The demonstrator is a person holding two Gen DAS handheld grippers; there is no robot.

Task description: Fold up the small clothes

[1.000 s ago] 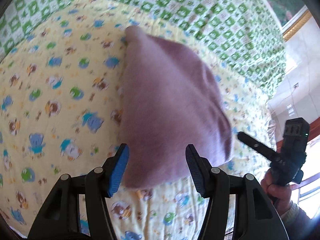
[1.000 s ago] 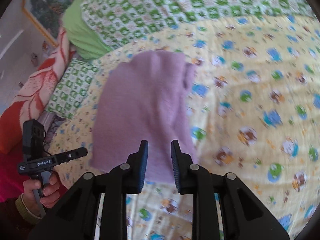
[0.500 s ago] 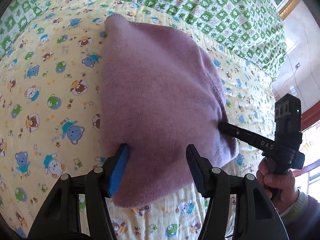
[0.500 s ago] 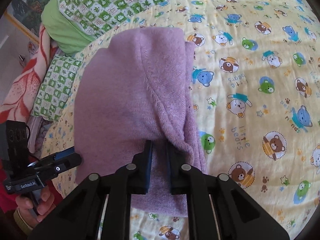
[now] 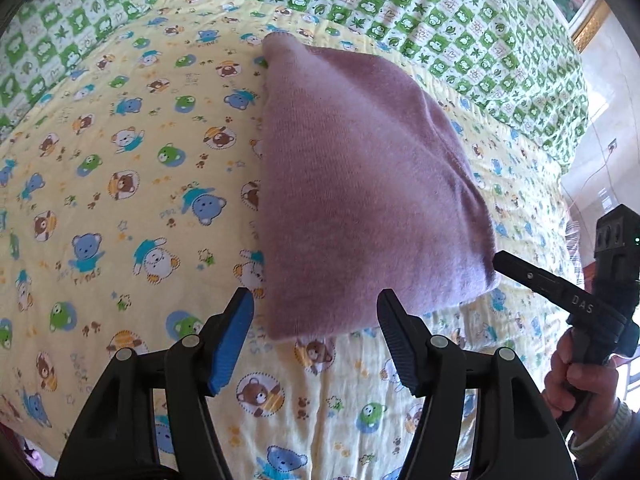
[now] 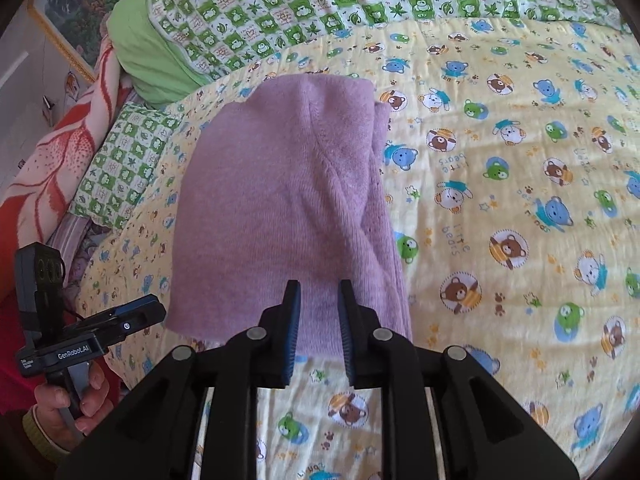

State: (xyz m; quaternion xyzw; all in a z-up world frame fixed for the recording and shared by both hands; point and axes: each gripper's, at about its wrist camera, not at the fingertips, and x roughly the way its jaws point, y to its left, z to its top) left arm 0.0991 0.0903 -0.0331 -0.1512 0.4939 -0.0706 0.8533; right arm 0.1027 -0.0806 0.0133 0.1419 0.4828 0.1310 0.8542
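The folded mauve knit garment (image 5: 360,184) at frame centre has been released onto the bear-print bed quilt (image 5: 120,200); left gripper (image 5: 316,320) fingers are spread, right gripper (image 6: 318,308) fingers are narrowly parted, both now withdrawn.

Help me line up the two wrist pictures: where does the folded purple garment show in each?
Left wrist: the purple garment lies at centre, a little right, above the open left gripper.
Right wrist: it lies at centre, a little left, its near edge behind the open right gripper.
Shared landmark: the green checked quilt along the top, beyond the garment.
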